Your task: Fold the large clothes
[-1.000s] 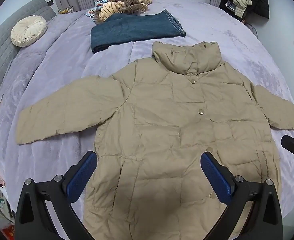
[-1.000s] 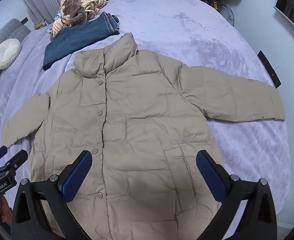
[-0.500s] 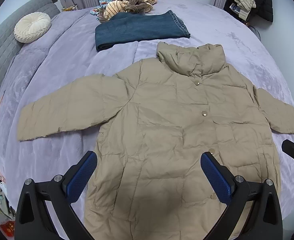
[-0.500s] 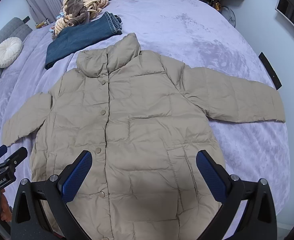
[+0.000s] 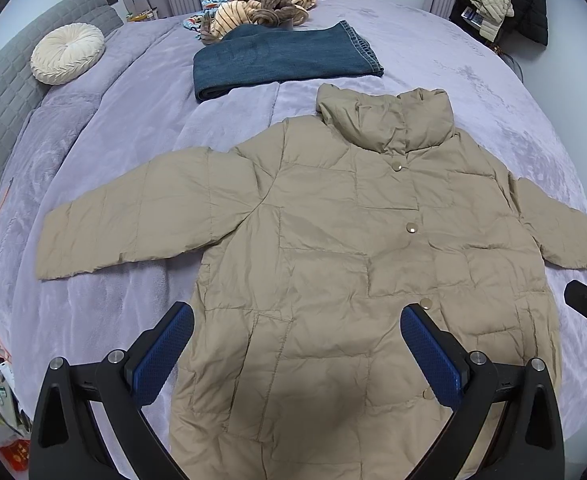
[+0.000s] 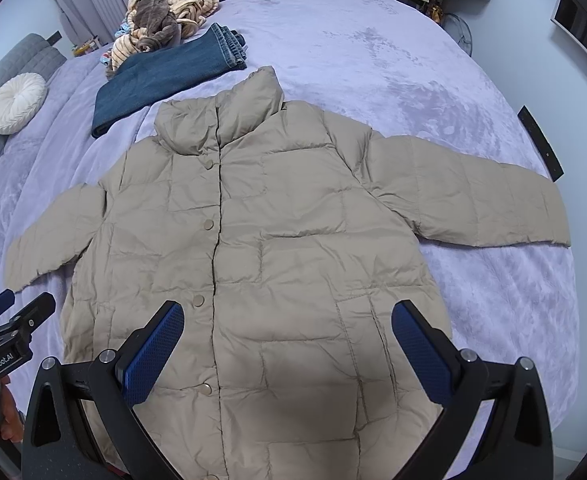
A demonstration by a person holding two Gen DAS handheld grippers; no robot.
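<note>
Both grippers, left (image 5: 297,344) and right (image 6: 287,340), spread wide, empty, low in frame over flat beige quilted puffer jacket (image 5: 333,264); folded blue denim jeans (image 5: 281,62) upper centre.

Both sets of tongs, left gripper (image 5: 297,350) and right gripper (image 6: 287,344), hang spread wide above the padded jacket (image 5: 353,264), nothing between their fingers. Bare bedspread (image 6: 393,64) lies outside each sleeve; ahead, past the collar, folded jeans (image 5: 281,60) and a clothes heap (image 5: 265,4) block the way
</note>
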